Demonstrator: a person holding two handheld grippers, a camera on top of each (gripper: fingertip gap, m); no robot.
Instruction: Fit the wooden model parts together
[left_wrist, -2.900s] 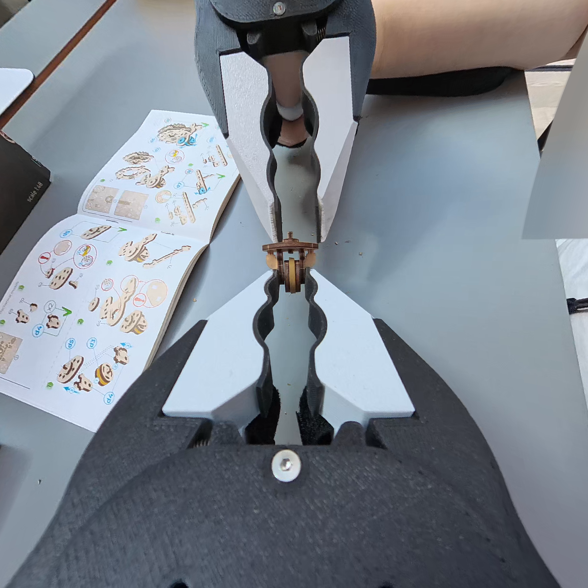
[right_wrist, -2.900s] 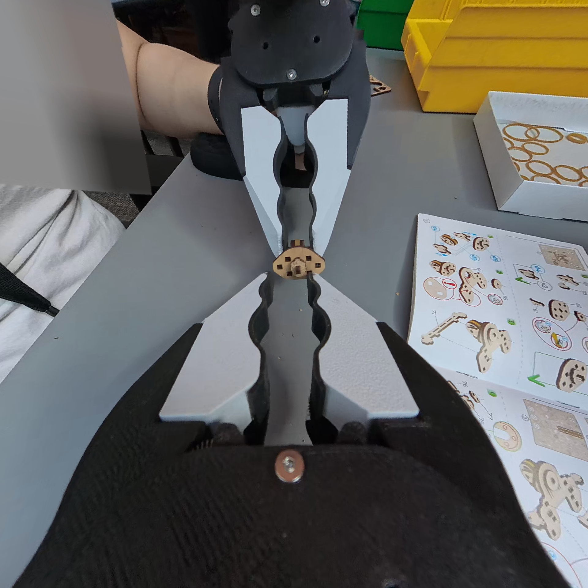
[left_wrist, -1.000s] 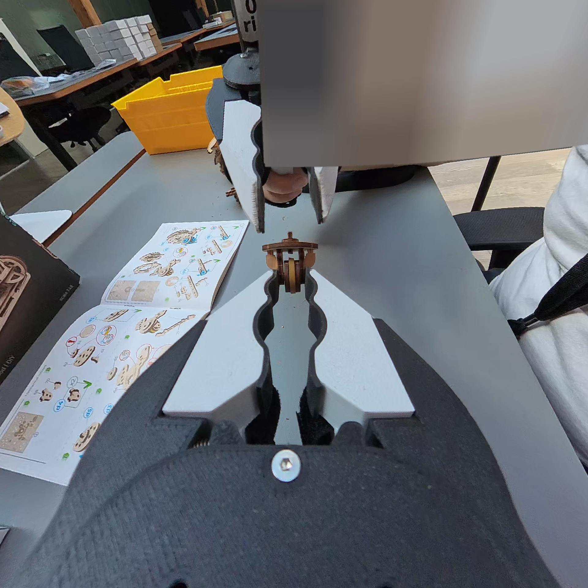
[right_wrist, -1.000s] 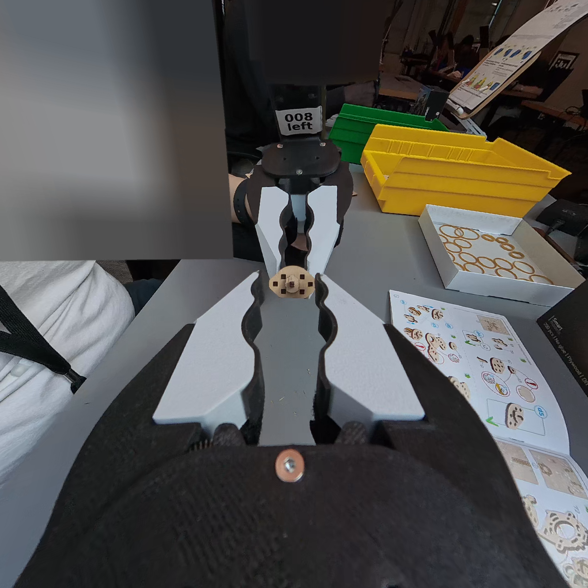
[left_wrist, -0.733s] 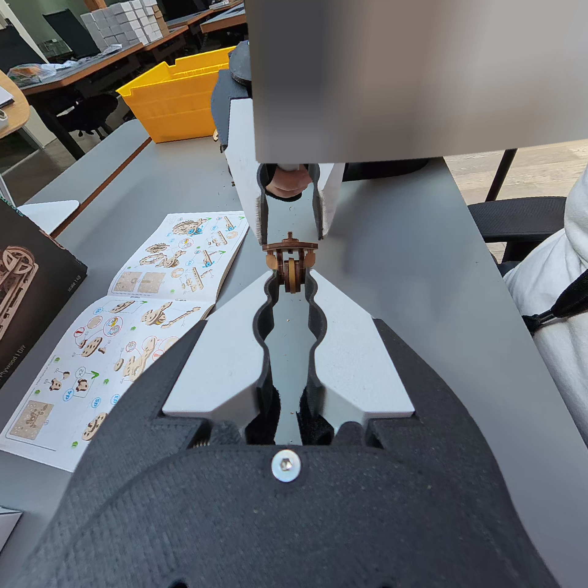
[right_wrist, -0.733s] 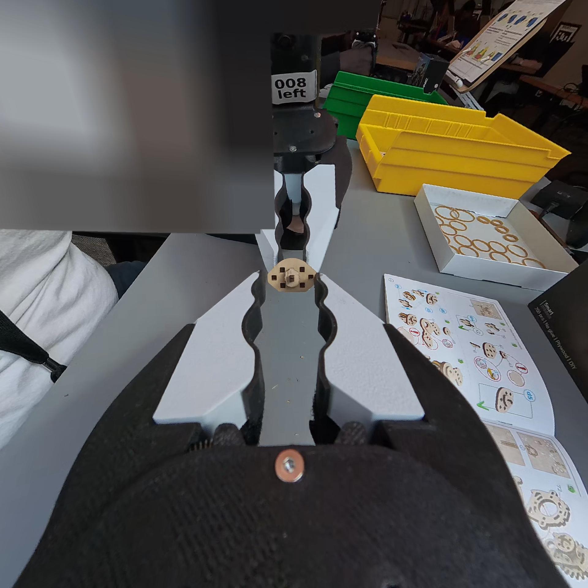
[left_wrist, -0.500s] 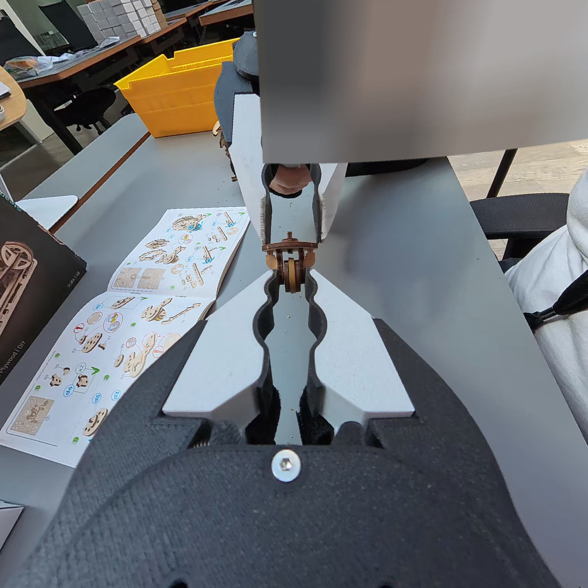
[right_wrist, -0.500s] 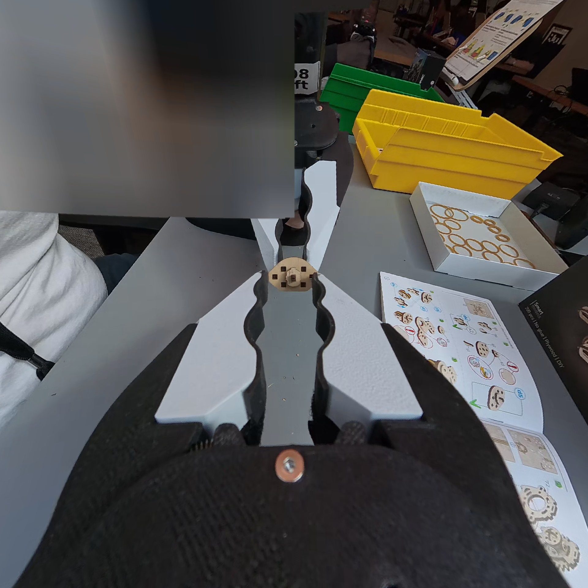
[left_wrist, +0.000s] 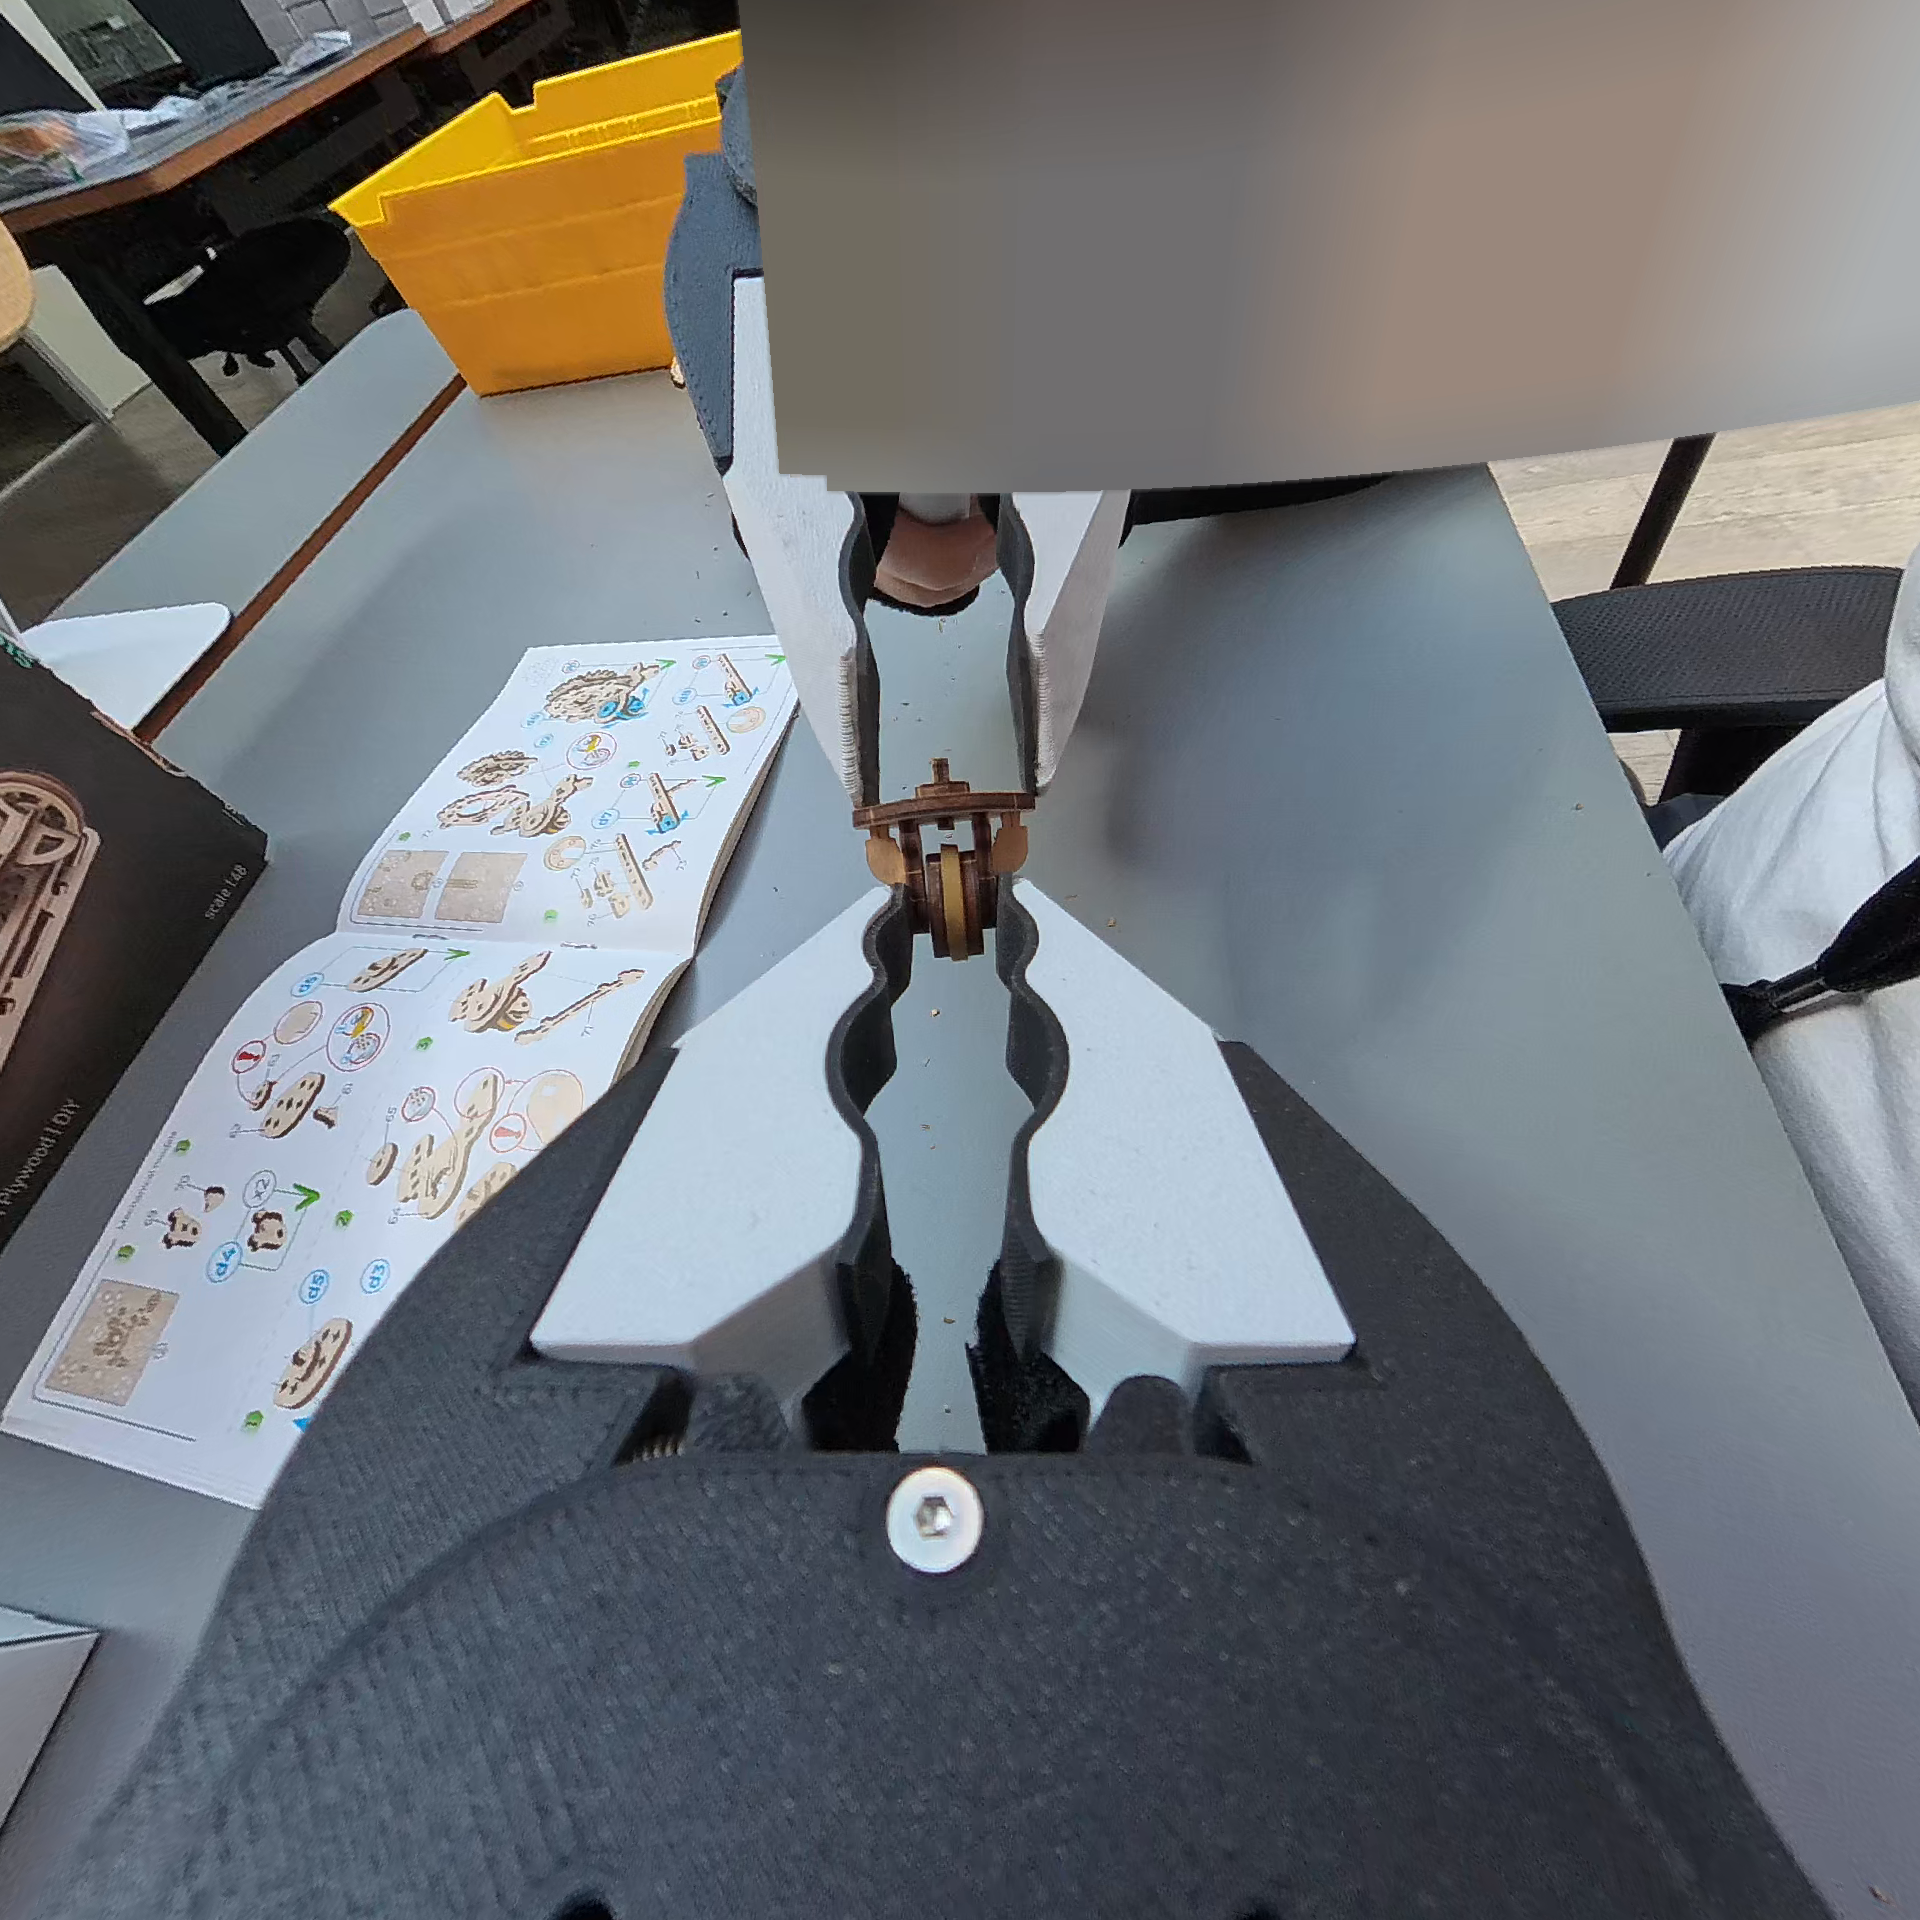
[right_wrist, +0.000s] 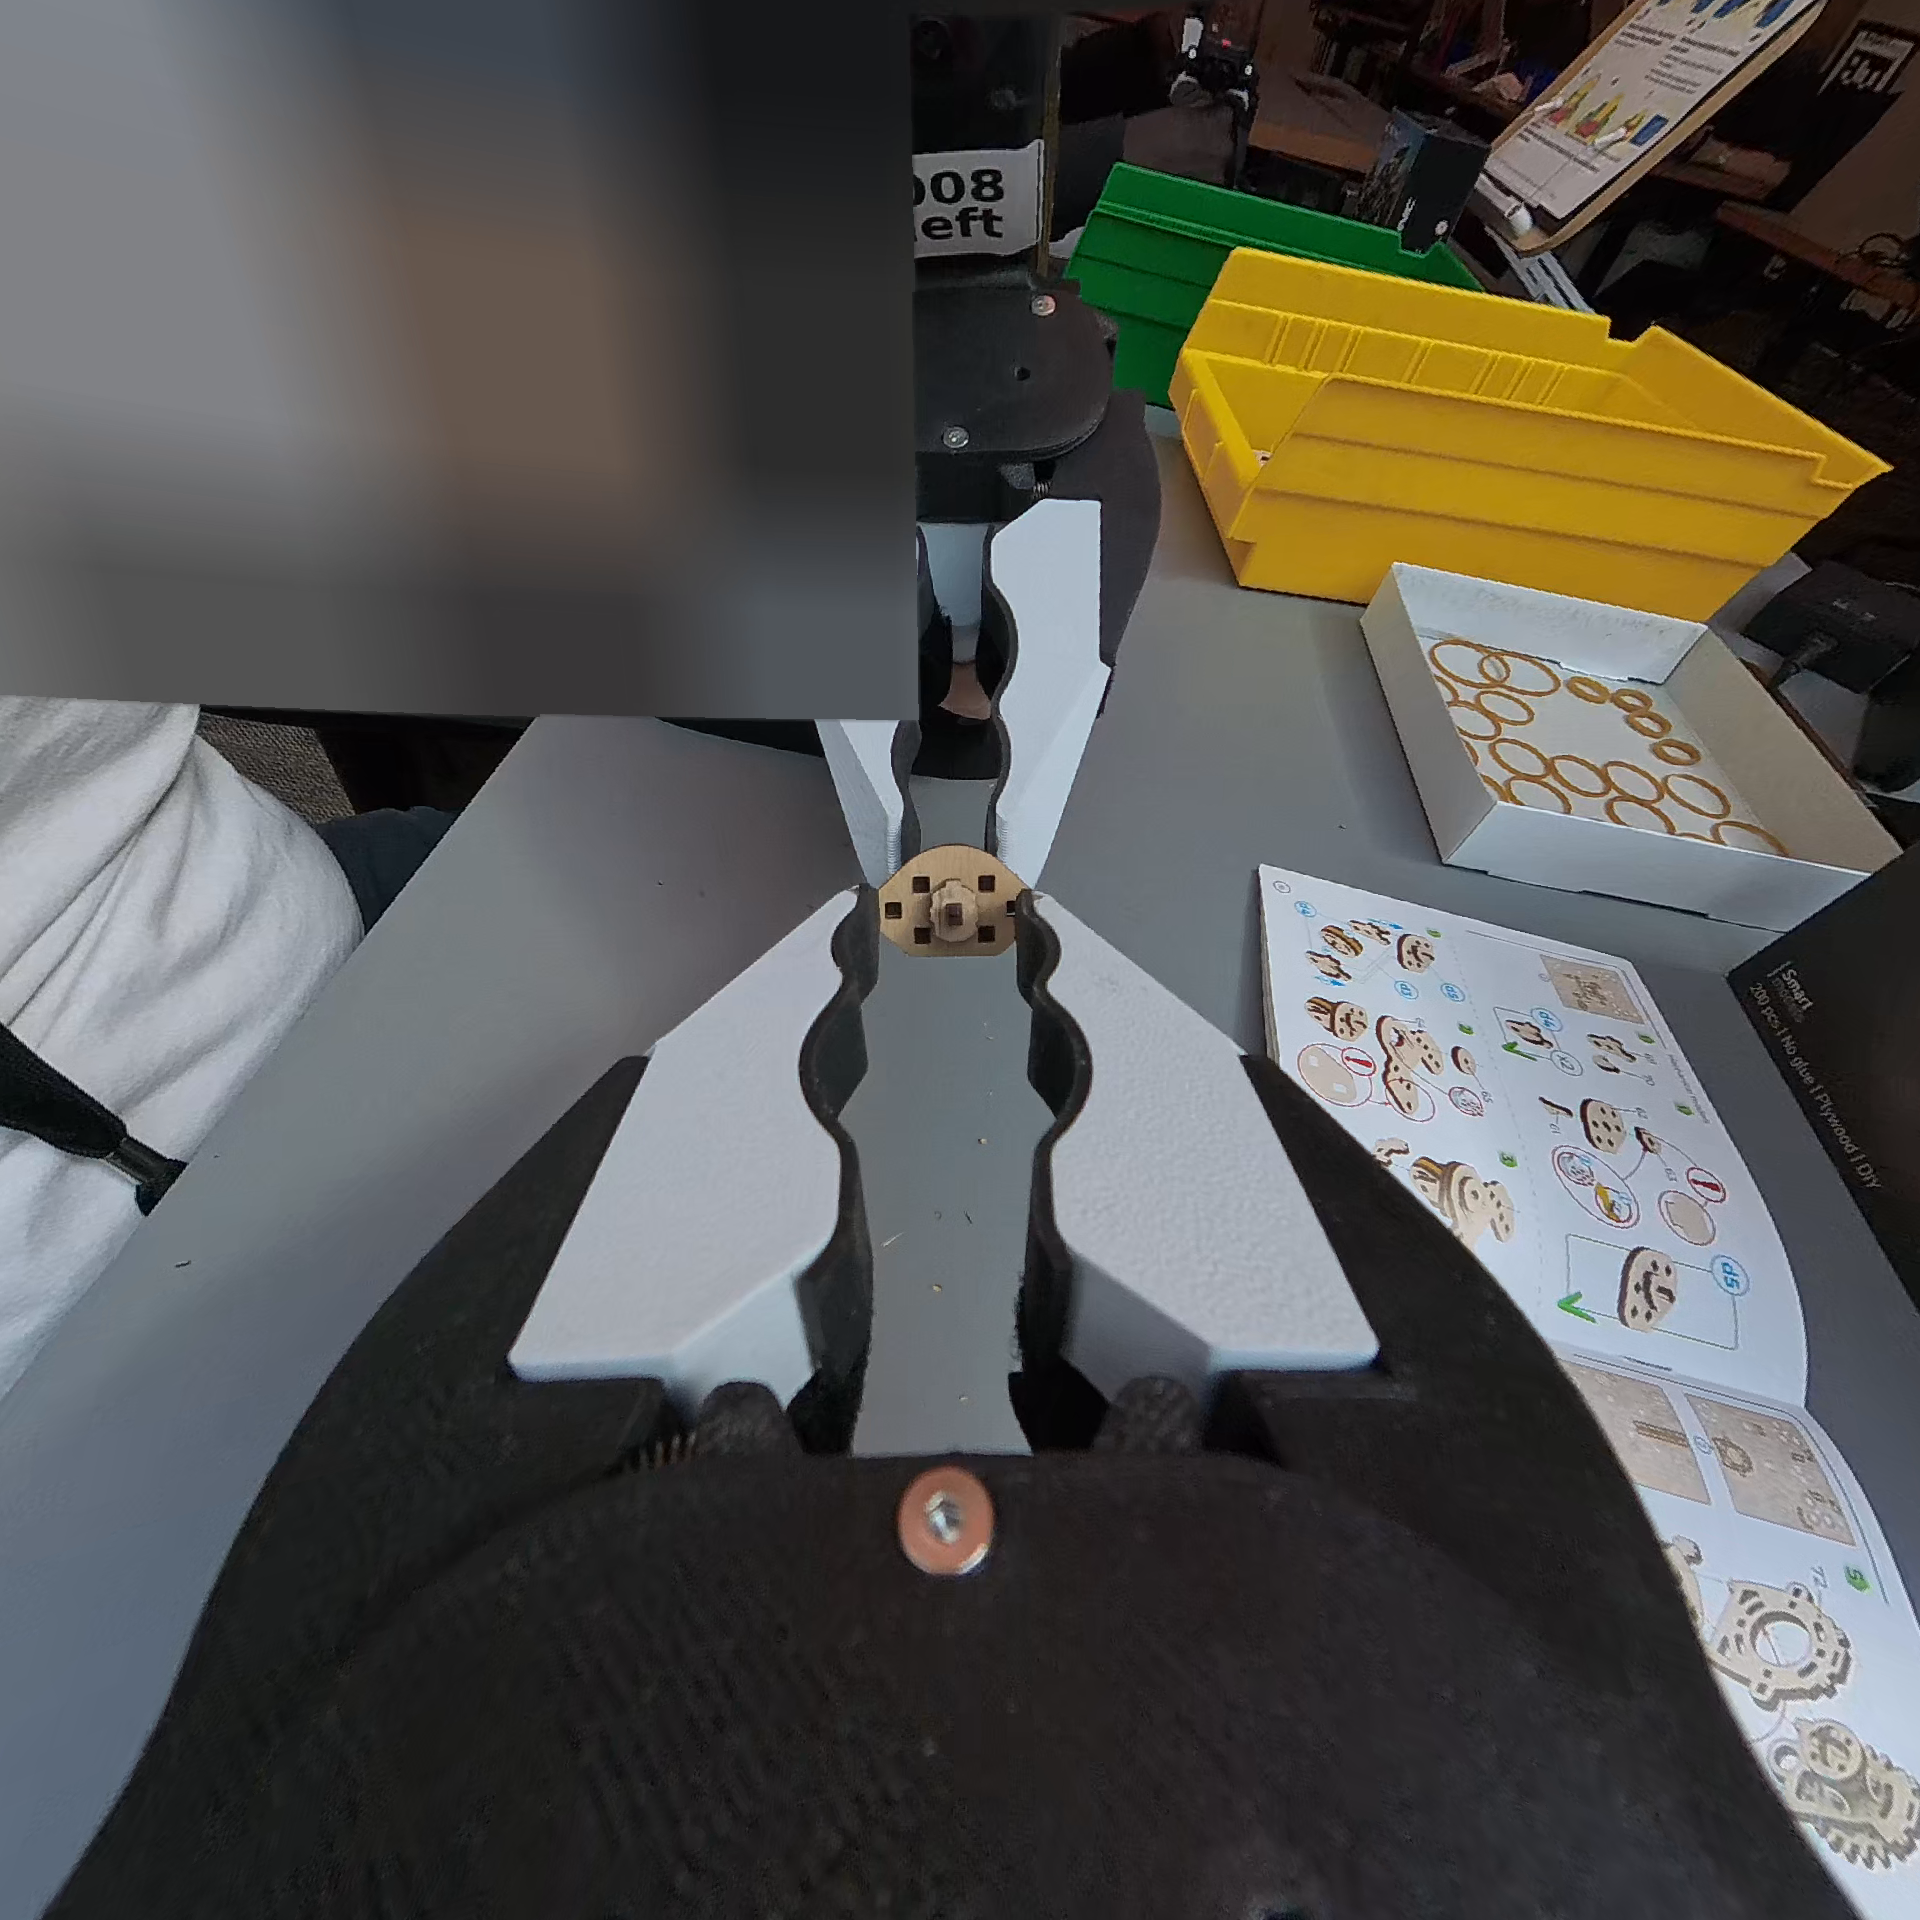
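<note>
A small wooden assembly (left_wrist: 943, 883) of stacked brown and tan wheels under a flat disc hangs above the grey table (left_wrist: 1299, 935). My left gripper (left_wrist: 945, 909) is shut on its wheel end. My right gripper (left_wrist: 945, 784) faces it from the far side, its fingertips (left_wrist: 852, 769) against the disc's two edges. In the right wrist view the tan disc (right_wrist: 951, 914), with square holes and a centre peg, sits clamped between my right gripper (right_wrist: 948, 906). The left gripper (right_wrist: 951, 831) is right behind it.
An open instruction booklet (left_wrist: 499, 987) lies left of the grippers, with a dark box (left_wrist: 94, 935) beside it. Yellow bins (right_wrist: 1507, 457), a green bin (right_wrist: 1195, 249) and a white tray of wooden rings (right_wrist: 1600, 748) stand farther back. A person in white (right_wrist: 156, 935) sits at the table's edge. Less than 4 cm separates the two grippers' tips.
My right gripper has come in towards the left one and narrowed until its fingertips meet the disc's edges. The left gripper has kept its hold on the assembly.
</note>
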